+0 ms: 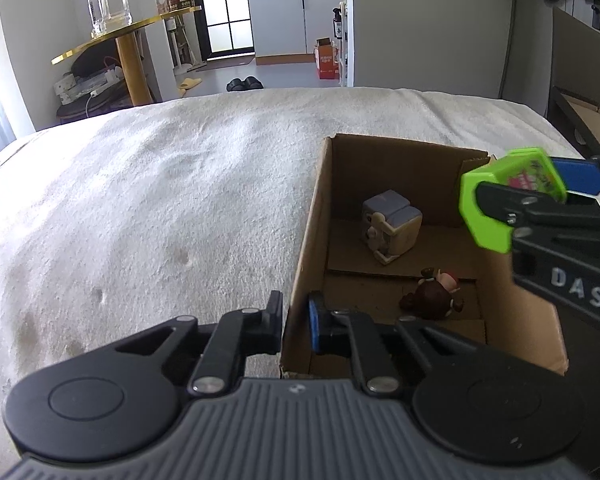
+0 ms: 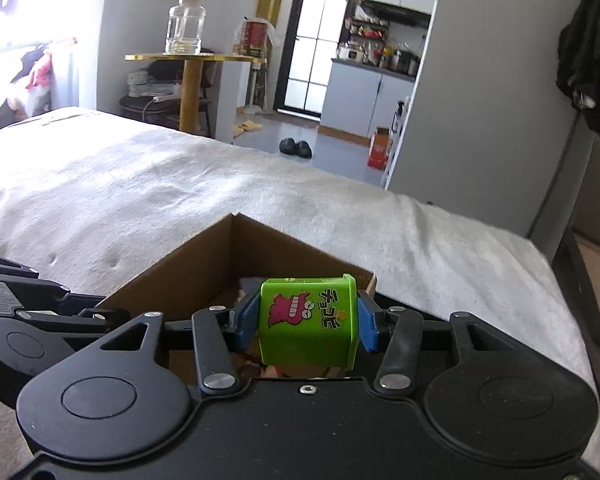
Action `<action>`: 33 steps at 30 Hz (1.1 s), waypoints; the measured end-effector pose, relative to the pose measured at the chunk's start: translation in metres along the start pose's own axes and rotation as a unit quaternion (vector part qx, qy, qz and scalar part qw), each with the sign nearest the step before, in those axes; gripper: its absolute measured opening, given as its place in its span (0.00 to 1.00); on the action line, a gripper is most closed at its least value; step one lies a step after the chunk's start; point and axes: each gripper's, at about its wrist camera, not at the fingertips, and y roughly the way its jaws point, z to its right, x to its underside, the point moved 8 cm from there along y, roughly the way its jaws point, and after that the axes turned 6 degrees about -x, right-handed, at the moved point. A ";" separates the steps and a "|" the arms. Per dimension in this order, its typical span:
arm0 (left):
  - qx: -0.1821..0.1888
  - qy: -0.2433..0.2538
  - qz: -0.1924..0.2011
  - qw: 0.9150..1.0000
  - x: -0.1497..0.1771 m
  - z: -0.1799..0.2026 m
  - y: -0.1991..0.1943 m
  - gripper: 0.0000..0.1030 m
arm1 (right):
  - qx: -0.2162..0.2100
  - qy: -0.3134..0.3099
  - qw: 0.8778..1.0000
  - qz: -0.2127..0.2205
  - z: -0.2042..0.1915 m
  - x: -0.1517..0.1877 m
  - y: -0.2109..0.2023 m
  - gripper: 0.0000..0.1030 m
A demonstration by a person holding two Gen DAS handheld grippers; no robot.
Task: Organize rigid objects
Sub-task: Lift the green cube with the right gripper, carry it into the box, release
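Over the bed [image 2: 140,184], right tool [image 2: 306,322] clamps green box [image 2: 308,320].

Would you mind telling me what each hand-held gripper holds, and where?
Right hand-held gripper: green box, by its sides. Left hand-held gripper: cardboard box, by its wall.

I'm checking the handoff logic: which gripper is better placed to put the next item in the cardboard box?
Right. The right gripper already holds the green box above the cardboard box, while the left gripper is clamped on that box's near wall.
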 end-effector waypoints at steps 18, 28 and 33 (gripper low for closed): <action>-0.014 0.003 -0.012 1.000 -0.002 0.002 0.000 0.18 | 0.042 0.010 0.999 -0.021 0.020 0.010 0.001 0.68; -0.040 0.024 0.001 0.999 -0.012 0.004 -0.010 0.72 | 0.051 0.064 0.996 -0.036 0.048 0.035 -0.018 0.74; -0.039 0.030 0.002 0.999 -0.016 0.010 -0.014 0.79 | 0.059 0.085 0.994 -0.043 0.061 0.048 -0.027 0.84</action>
